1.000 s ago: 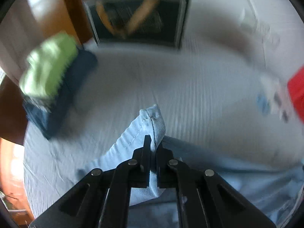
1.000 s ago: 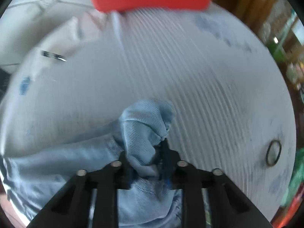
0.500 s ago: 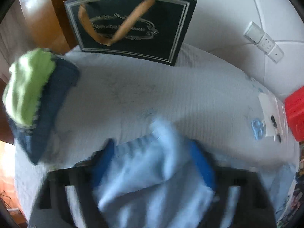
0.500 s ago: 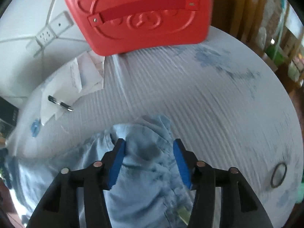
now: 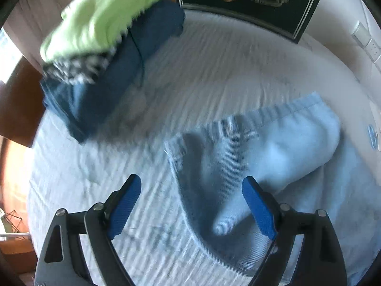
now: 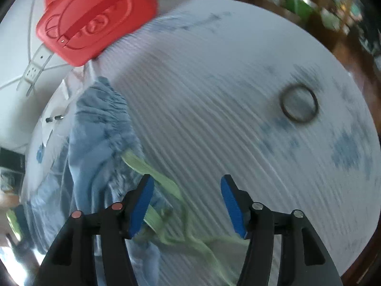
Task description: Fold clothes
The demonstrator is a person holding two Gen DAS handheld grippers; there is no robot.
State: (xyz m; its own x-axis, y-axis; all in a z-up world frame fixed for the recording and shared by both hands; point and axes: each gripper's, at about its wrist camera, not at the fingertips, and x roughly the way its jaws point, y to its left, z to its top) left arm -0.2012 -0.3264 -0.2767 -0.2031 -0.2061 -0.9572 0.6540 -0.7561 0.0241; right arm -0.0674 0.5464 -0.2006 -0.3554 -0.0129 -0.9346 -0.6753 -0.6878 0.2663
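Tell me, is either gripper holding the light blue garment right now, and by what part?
Nothing is held. The left gripper and right gripper both stand open, with the light blue garment lying loose on the striped sheet.

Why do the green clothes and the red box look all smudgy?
Left wrist view: motion blur smears the green garment and the navy one beneath it. Right wrist view: the red case and striped cloth streak; the fisheye lens bends the edges.

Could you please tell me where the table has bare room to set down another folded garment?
Bare cloth lies between the folded stack and the light-blue garment, and between that garment and the ring. The far edge by the red case is crowded.
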